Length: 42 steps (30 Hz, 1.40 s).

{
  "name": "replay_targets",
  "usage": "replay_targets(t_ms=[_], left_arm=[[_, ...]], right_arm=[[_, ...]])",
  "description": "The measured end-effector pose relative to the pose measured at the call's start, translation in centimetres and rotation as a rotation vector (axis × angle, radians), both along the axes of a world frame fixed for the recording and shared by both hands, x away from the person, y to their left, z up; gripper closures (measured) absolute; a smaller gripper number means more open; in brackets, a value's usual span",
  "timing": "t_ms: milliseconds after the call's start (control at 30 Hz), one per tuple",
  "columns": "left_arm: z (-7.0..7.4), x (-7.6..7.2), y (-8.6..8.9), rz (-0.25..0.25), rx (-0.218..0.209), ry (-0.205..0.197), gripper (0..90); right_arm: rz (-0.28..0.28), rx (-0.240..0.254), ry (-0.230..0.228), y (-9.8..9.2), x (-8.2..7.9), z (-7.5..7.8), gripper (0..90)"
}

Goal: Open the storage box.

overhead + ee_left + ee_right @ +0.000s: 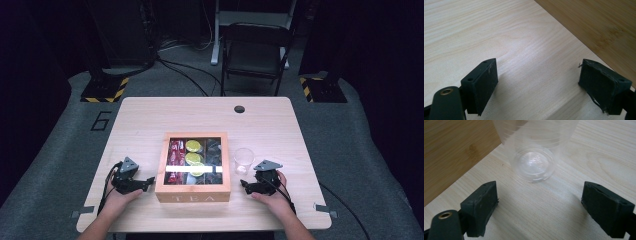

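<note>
Surface: light wood table (150,120), dark room, grey floor, folding chair (255,50) at 12 o'clock.
Tea box: wooden box (192,192) set at table centre, lid closed, clear window; red and yellow packets (192,157) seen inside.
Cup: clear plastic cup (243,161) stood upright, just beside box at its 3 o'clock; seen ahead of right jaws (534,157).
Left gripper: (142,184) rested on table at box's 9 o'clock; jaws spread wide, nothing between (537,82).
Right gripper: (246,186) placed near cup at its 6 o'clock; jaws spread wide, nothing held (539,206).
</note>
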State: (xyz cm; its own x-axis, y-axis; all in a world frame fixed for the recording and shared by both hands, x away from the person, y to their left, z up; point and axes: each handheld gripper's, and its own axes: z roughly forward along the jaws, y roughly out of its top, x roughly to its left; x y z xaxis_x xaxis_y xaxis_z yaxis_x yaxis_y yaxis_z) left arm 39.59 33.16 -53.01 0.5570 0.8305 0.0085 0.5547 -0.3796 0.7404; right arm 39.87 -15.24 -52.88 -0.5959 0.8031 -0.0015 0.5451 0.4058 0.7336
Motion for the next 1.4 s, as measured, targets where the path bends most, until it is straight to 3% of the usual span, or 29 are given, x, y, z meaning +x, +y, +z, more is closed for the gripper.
replay_targets(t_ms=[700,767,967,1000,1067,1133,1333,1400], left_arm=[[0.0,0.0,0.1,0.020,-0.011,-0.006,19.2],[0.2,0.0,0.4,0.024,-0.033,0.014,20.5],[0.4,-0.1,0.2,0.021,-0.019,0.019,30.1],[0.8,-0.2,0.1,0.015,0.002,0.037,33.4],[0.9,-0.3,0.0,0.013,-0.002,0.045,36.2],[1.0,-0.3,0.0,0.005,-0.002,0.041,36.8],[2.1,-0.7,-0.3,-0.021,-0.018,0.032,40.5],[2.3,-0.9,-0.3,-0.015,-0.027,0.030,40.5]], right_arm=[[-0.022,0.006,0.005,0.1,-0.2,0.0,15.0],[-0.025,0.009,-0.001,-0.1,-0.2,0.1,18.8],[-0.031,0.007,0.020,-0.3,-0.1,0.5,26.0],[-0.031,0.010,0.035,-0.4,-0.2,0.7,29.3],[-0.031,0.035,0.034,-0.5,-0.3,1.0,30.3],[-0.029,0.048,0.037,-0.5,-0.4,1.2,31.5],[0.006,0.025,0.019,0.0,-0.8,2.4,37.5],[0.019,0.044,0.046,0.1,-1.0,2.6,41.2]])
